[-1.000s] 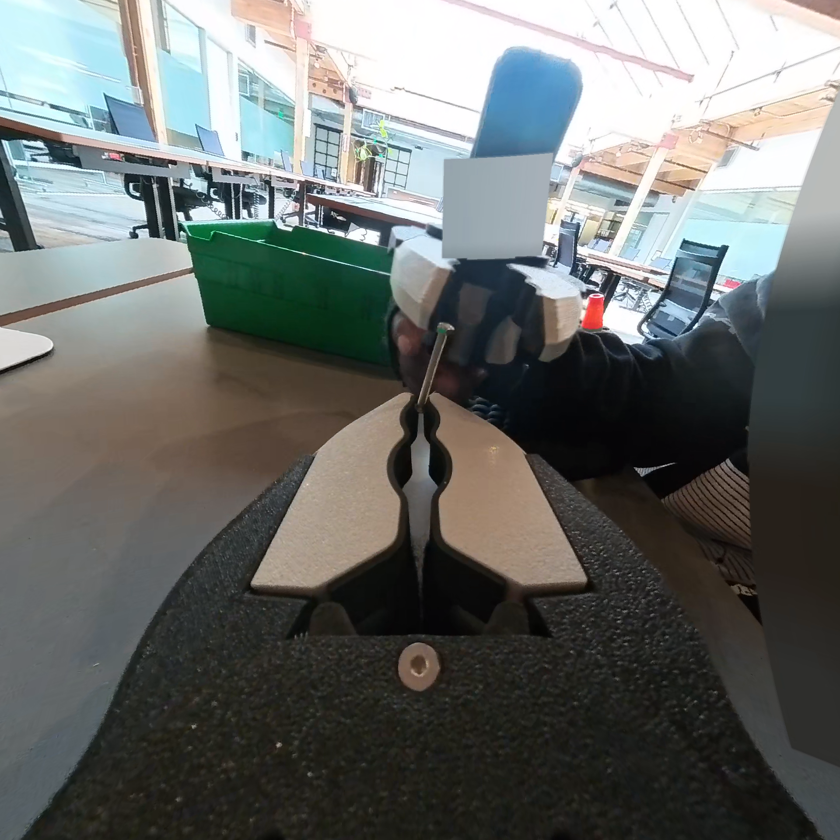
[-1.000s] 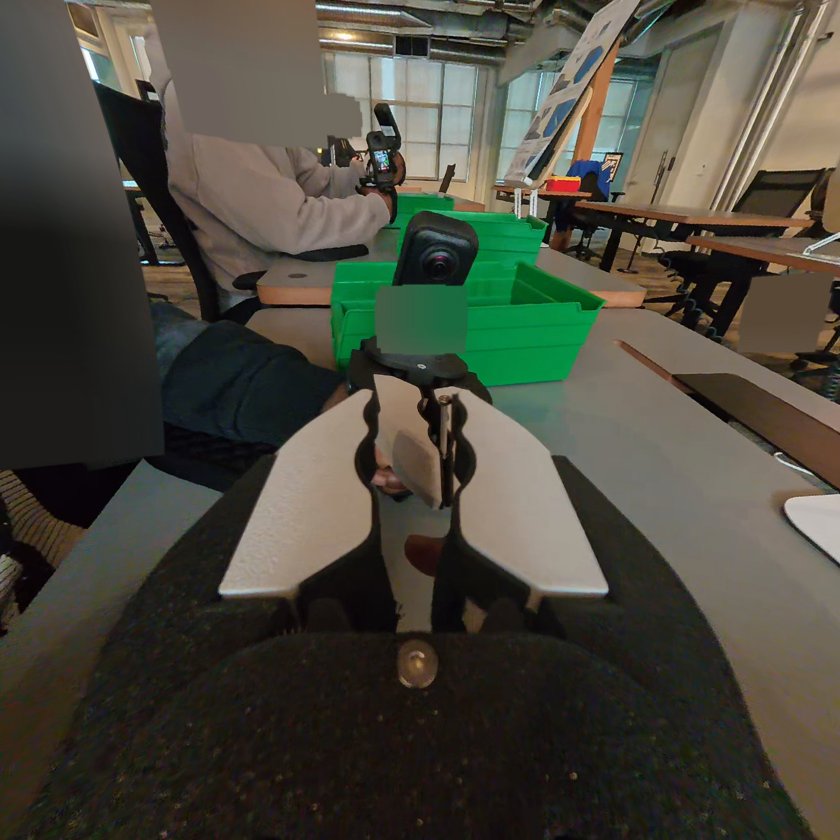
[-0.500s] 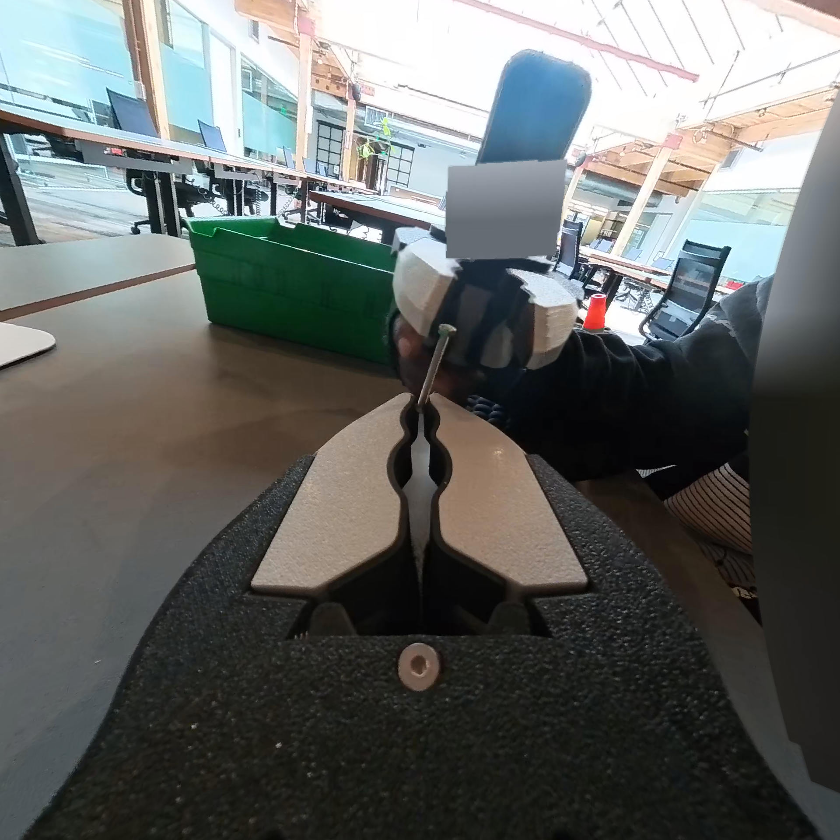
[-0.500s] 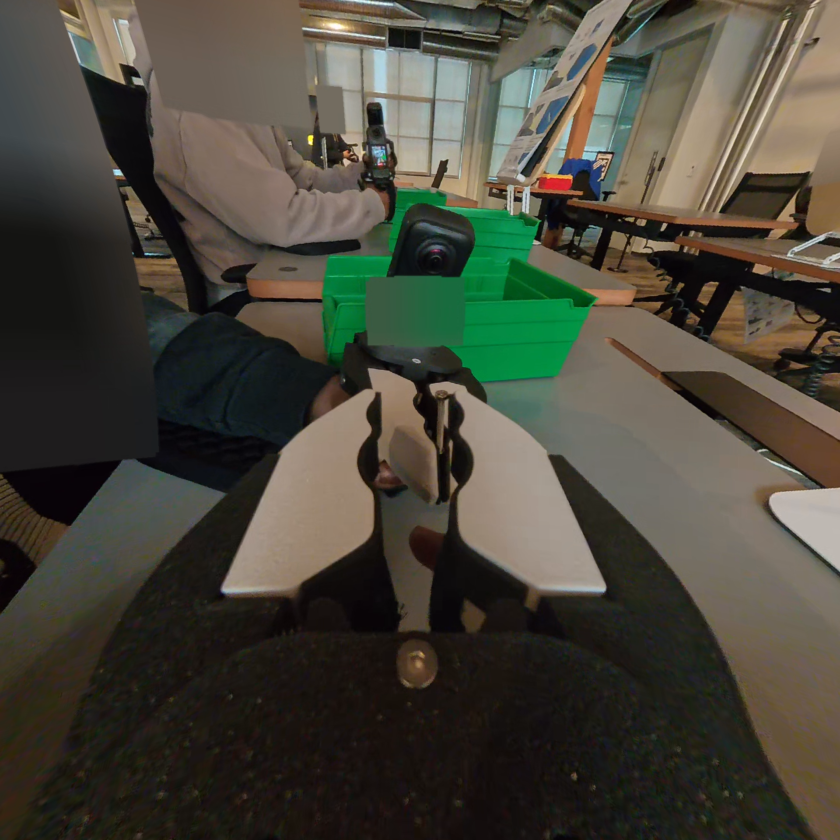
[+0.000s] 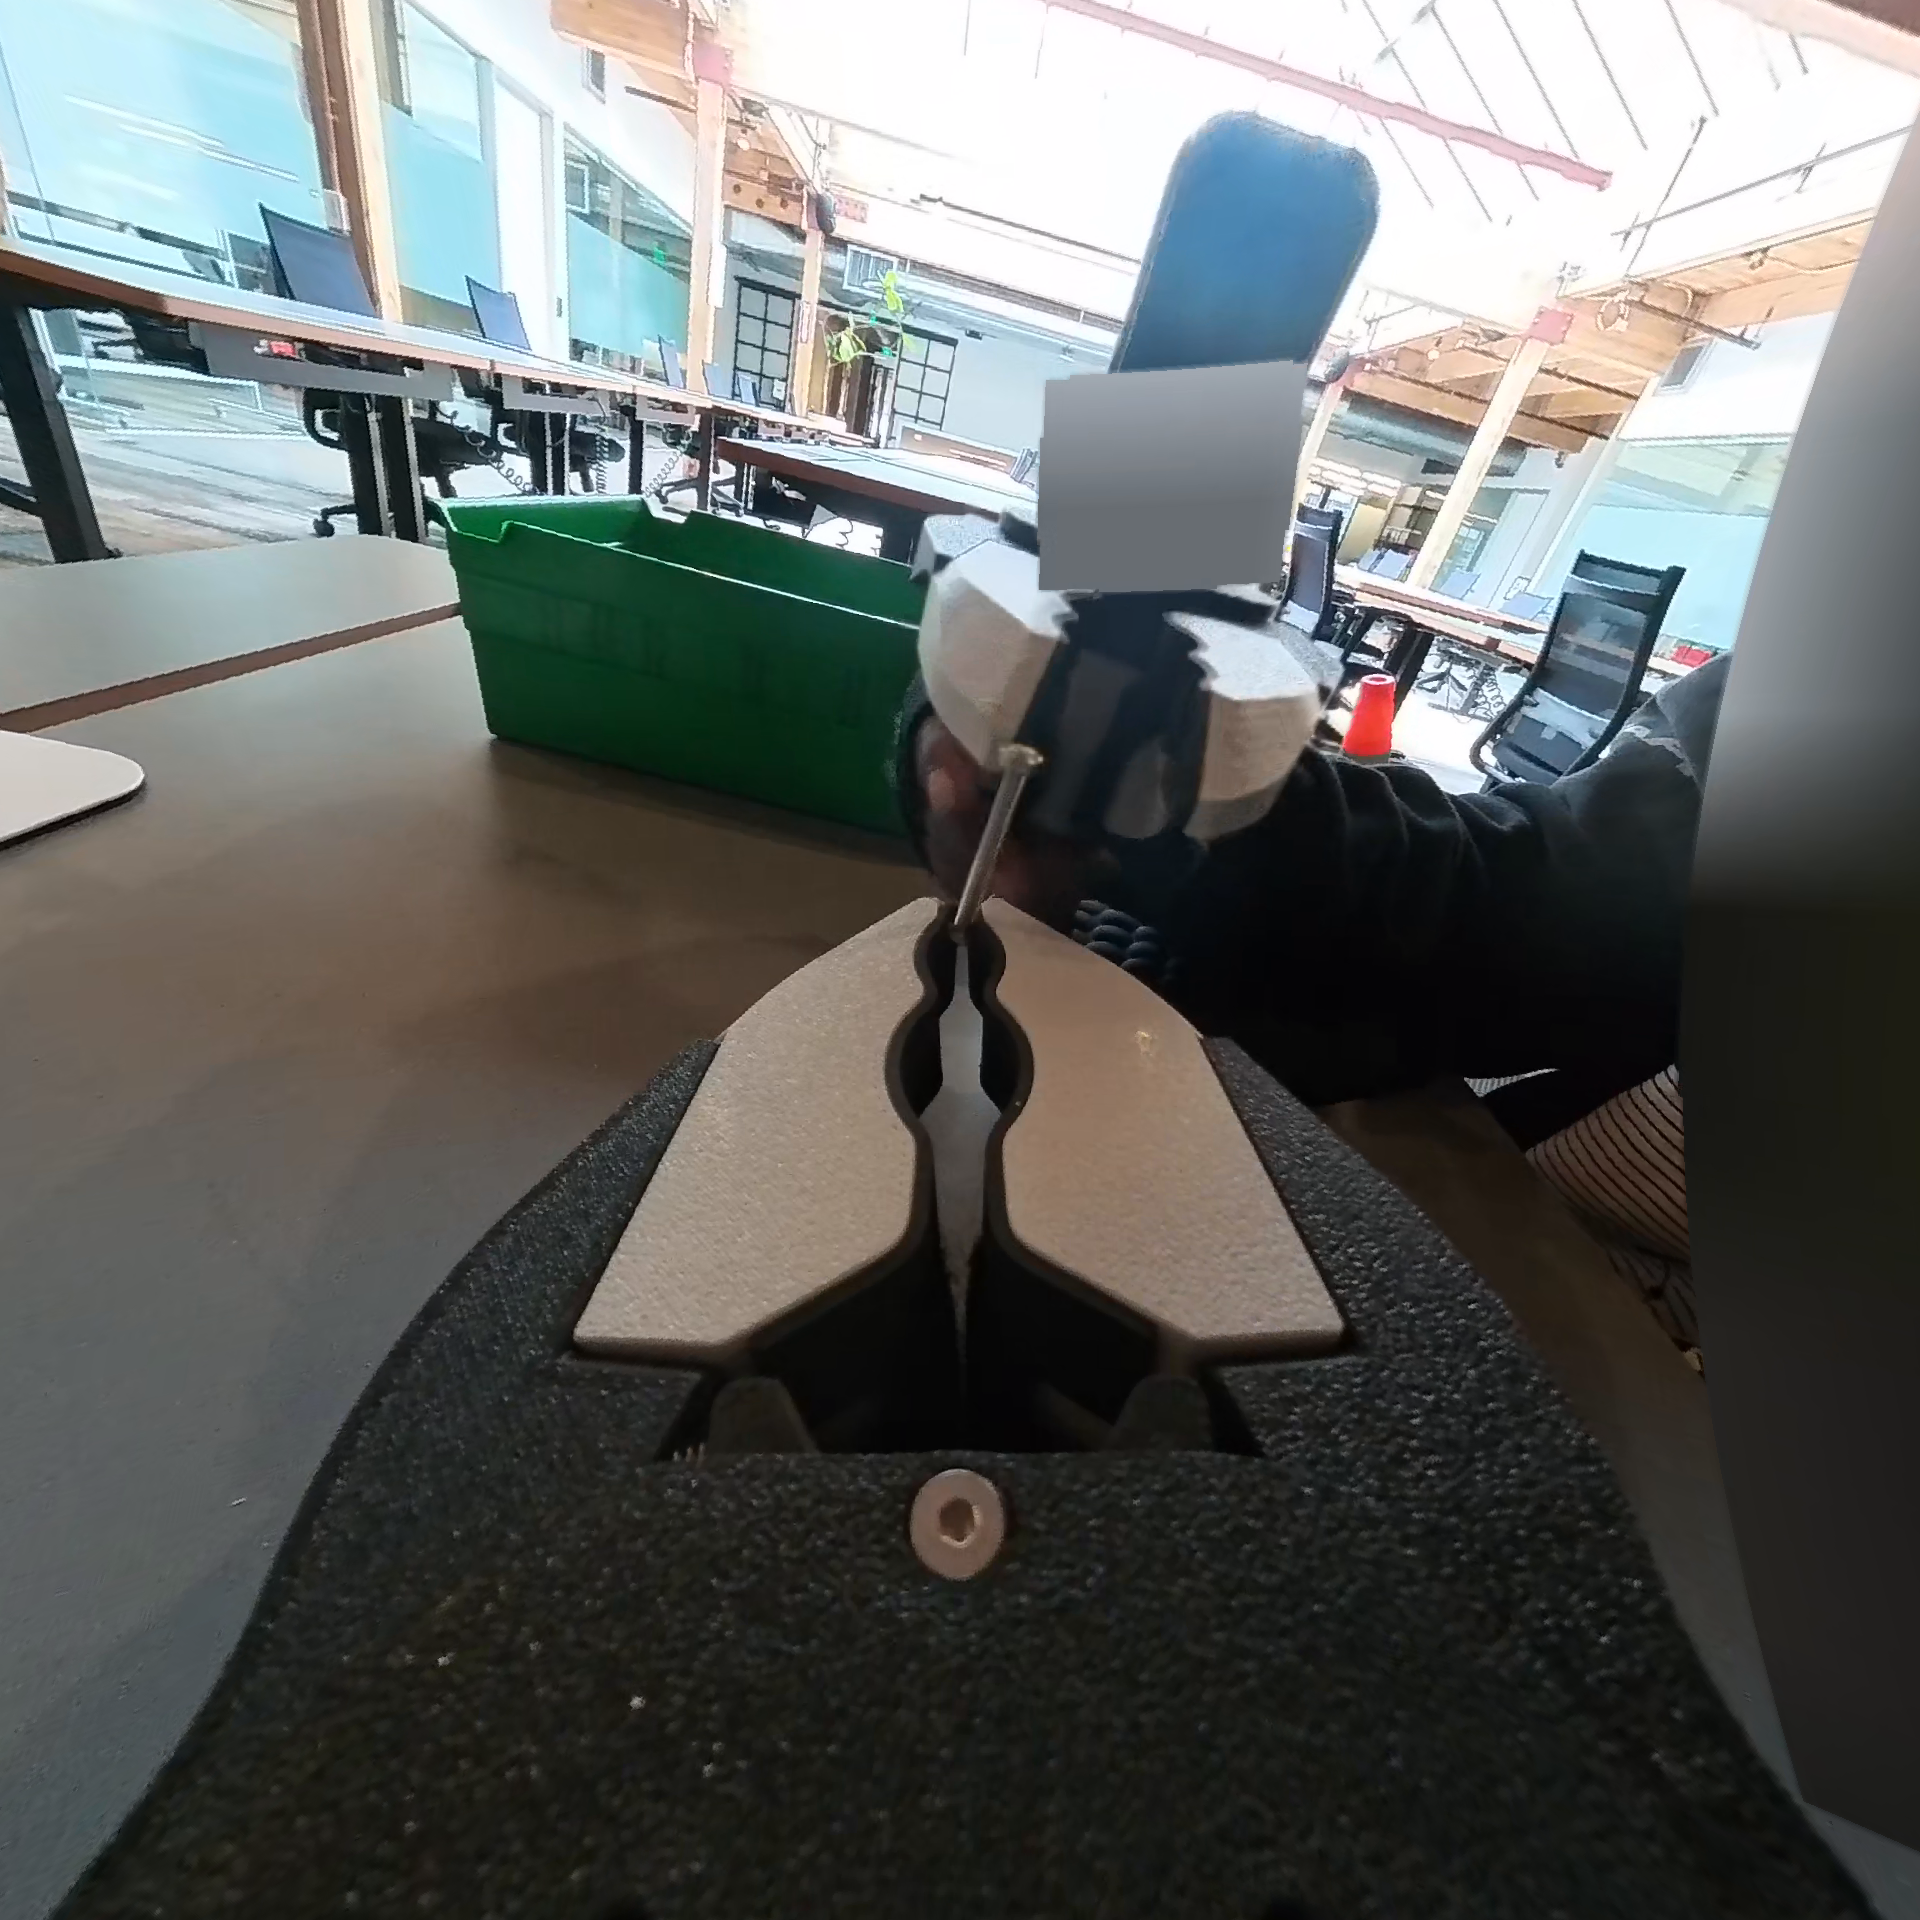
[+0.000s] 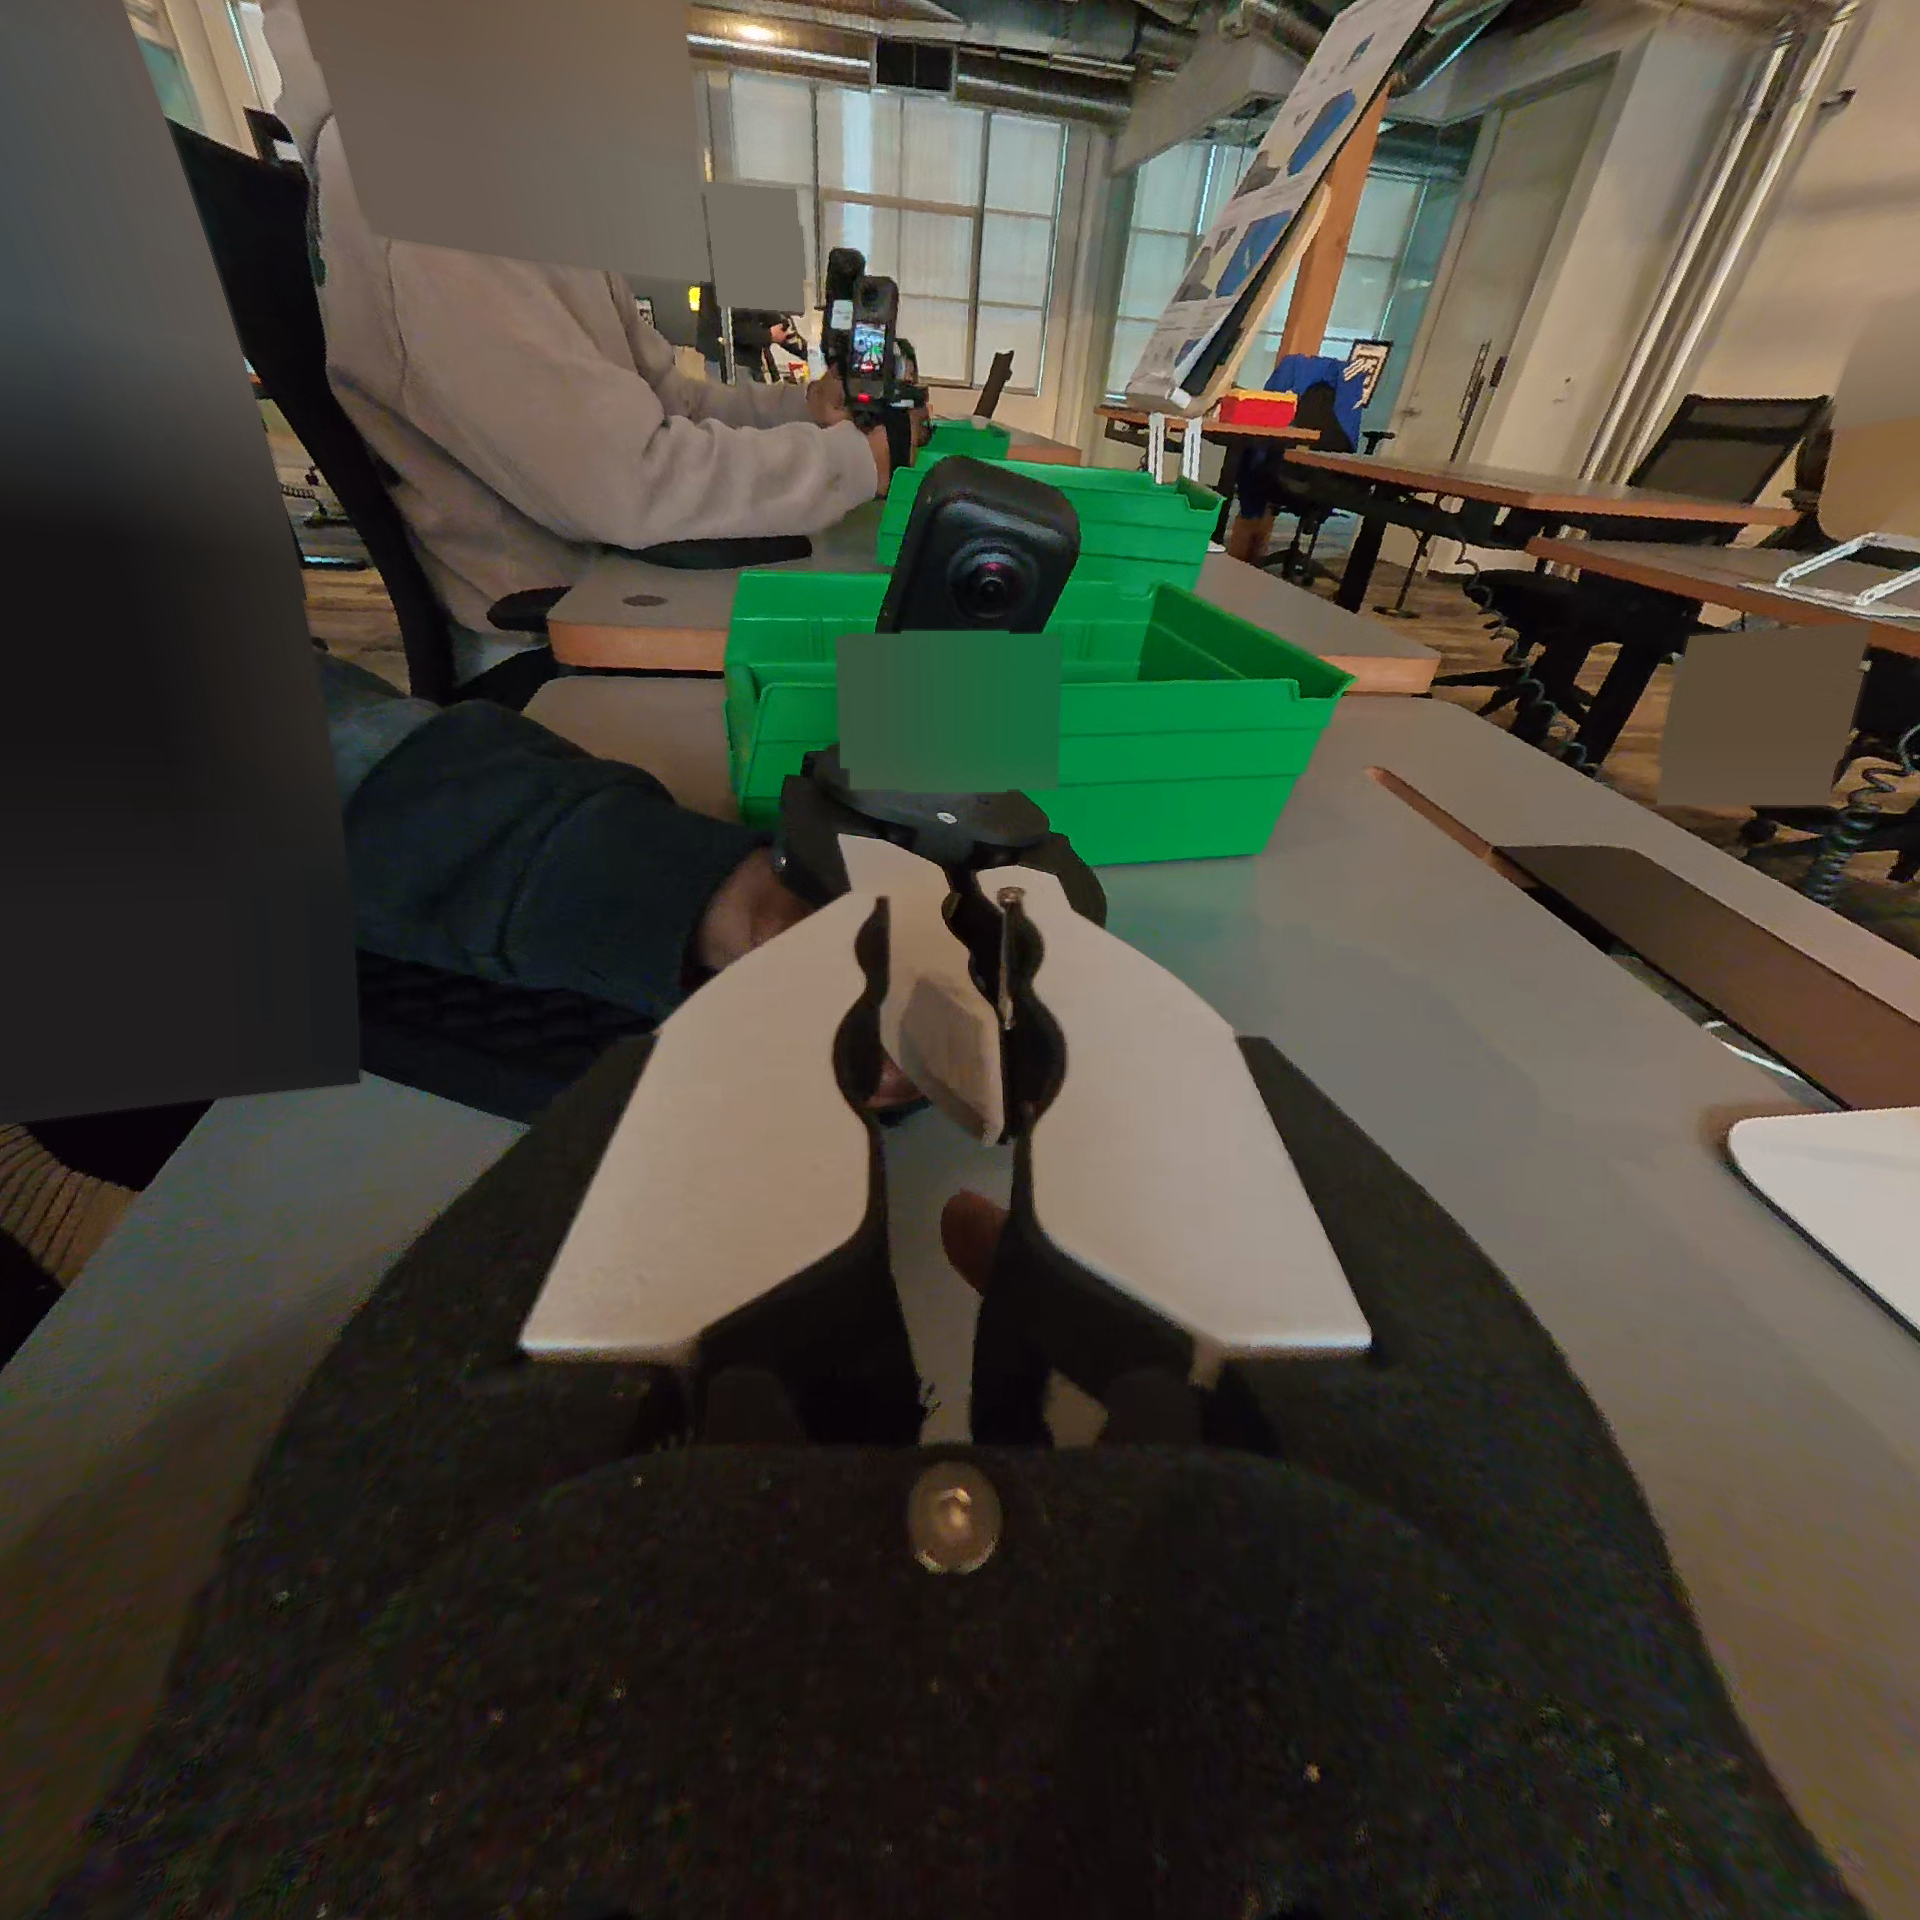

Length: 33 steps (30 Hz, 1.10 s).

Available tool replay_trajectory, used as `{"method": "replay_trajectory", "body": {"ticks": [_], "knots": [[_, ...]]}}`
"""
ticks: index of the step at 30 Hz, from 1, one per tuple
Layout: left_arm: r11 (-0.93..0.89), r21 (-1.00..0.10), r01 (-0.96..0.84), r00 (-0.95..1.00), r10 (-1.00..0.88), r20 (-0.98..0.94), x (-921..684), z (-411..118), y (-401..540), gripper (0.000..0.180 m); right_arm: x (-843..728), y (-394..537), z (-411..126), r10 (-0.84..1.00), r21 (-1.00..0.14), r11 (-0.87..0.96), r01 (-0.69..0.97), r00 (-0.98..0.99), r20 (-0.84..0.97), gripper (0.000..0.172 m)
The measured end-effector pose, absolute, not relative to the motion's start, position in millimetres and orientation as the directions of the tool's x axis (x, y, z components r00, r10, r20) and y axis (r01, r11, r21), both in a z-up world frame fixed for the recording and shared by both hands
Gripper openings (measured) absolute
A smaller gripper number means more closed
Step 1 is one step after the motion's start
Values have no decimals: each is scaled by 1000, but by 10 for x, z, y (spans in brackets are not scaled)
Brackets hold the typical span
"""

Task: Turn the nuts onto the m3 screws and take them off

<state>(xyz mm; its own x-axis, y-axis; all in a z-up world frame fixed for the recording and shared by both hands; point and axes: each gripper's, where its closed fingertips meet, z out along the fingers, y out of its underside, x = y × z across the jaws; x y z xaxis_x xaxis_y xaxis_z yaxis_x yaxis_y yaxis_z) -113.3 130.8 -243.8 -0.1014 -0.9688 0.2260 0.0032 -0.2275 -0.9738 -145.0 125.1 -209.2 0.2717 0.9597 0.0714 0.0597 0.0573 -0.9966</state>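
The left gripper (image 5: 964,920) is closed on a thin metal screw (image 5: 992,836), its two pale fingers (image 5: 831,1122) pinching the lower end of the shaft at their very tips. The screw rises from them, tilted up and to the right, head uppermost. The right gripper (image 6: 951,914) faces it with its jaws parted; the screw (image 6: 1006,961) and the left gripper's fingertips lie in the gap between its fingers (image 6: 1132,1122), the screw close to the right-hand one, though I cannot tell whether it touches. No nut can be made out on the screw. Both grippers hang above the dark desk (image 5: 312,935). A green bin (image 5: 675,665) stands on the desk behind them, and a white pad (image 6: 1839,1195) lies near its edge.
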Motion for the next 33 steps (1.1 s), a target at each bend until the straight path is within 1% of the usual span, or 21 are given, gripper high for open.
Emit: {"method": "replay_trajectory", "body": {"ticks": [2,4,8,12,15,17,20,21,25,28,29,31,33], "knots": [[-230,-973,4,-101,-968,228,-1133,-2438,1312,1,-1430,1241,-2065,963,-998,50,44,264,60,14],[-229,-973,3,-101,-969,227,-1132,-2440,1311,1,-1420,1259,-2055,959,-998,56,39,276,65,15],[-228,-974,1,-102,-969,227,-1131,-2441,1308,1,-1448,1284,-2072,952,-997,70,42,294,80,30],[-230,-973,1,-101,-968,229,-1131,-2441,1312,1,-1481,1265,-2107,954,-995,78,66,284,93,33],[-232,-973,3,-98,-968,230,-1132,-2439,1317,1,-1459,1256,-2097,957,-995,70,67,279,86,25],[-236,-972,6,-95,-967,234,-1134,-2438,1325,1,-1437,1239,-2073,960,-996,65,56,269,78,16],[-233,-972,4,-96,-968,232,-1132,-2440,1321,1,-1412,1249,-2054,959,-997,64,49,274,75,13],[-233,-972,3,-96,-968,232,-1132,-2439,1321,1,-1410,1268,-2056,955,-997,67,48,285,78,14],[-232,-973,0,-99,-968,231,-1129,-2442,1315,1,-1454,1309,-2107,947,-995,76,66,308,93,33],[-233,-972,0,-99,-968,232,-1128,-2443,1316,1,-1490,1287,-2125,948,-993,89,77,299,108,34],[-235,-972,1,-98,-967,234,-1129,-2443,1319,1,-1493,1280,-2129,949,-993,90,80,295,110,34],[-235,-972,2,-97,-967,234,-1129,-2441,1322,1,-1477,1270,-2128,951,-993,83,86,290,104,27],[-237,-972,4,-94,-967,235,-1131,-2440,1326,1,-1444,1269,-2119,954,-994,72,87,285,94,16]]}}
